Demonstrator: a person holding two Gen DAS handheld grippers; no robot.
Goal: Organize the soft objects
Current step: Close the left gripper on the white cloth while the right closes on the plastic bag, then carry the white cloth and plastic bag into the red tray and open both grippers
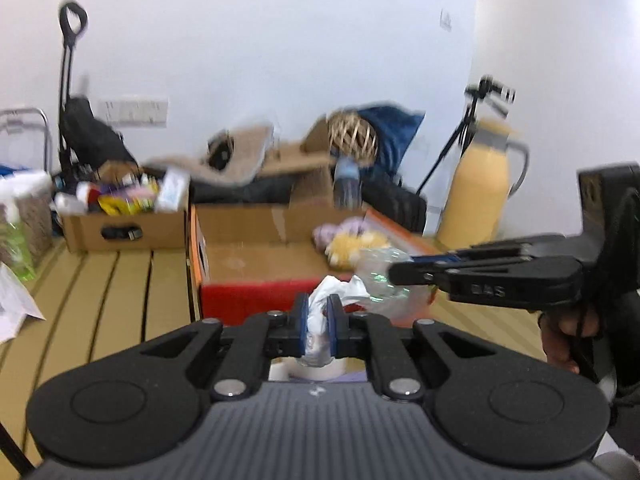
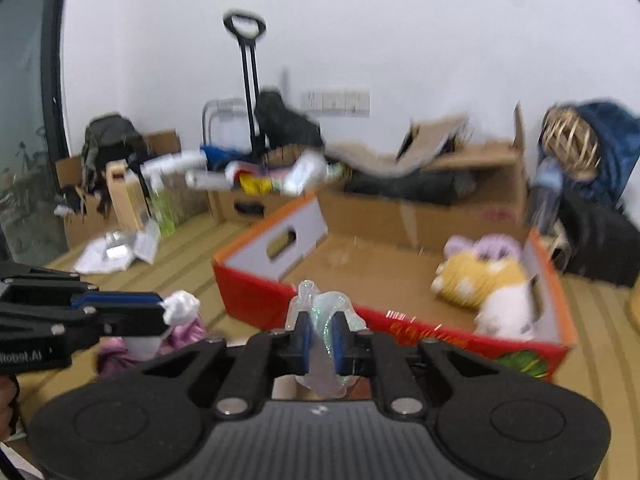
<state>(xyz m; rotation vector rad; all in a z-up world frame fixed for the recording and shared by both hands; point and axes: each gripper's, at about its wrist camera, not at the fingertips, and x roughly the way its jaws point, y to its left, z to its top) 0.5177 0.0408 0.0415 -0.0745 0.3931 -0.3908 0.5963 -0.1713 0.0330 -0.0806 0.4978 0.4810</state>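
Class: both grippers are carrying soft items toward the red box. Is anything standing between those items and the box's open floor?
Nothing visible blocks them. The left gripper holds a white soft item, the right gripper an iridescent one, just short of the red box; only its near wall lies ahead, and plush toys sit in the far corner.

white crumpled soft item (image 1: 338, 294) pinched upright, just before red box (image 2: 256, 300). iridescent translucent soft item (image 2: 324, 320) likewise pinched, near box front wall. yellow-white plush (image 2: 480, 284) and lilac plush (image 2: 484, 246) lie in box's far right corner.
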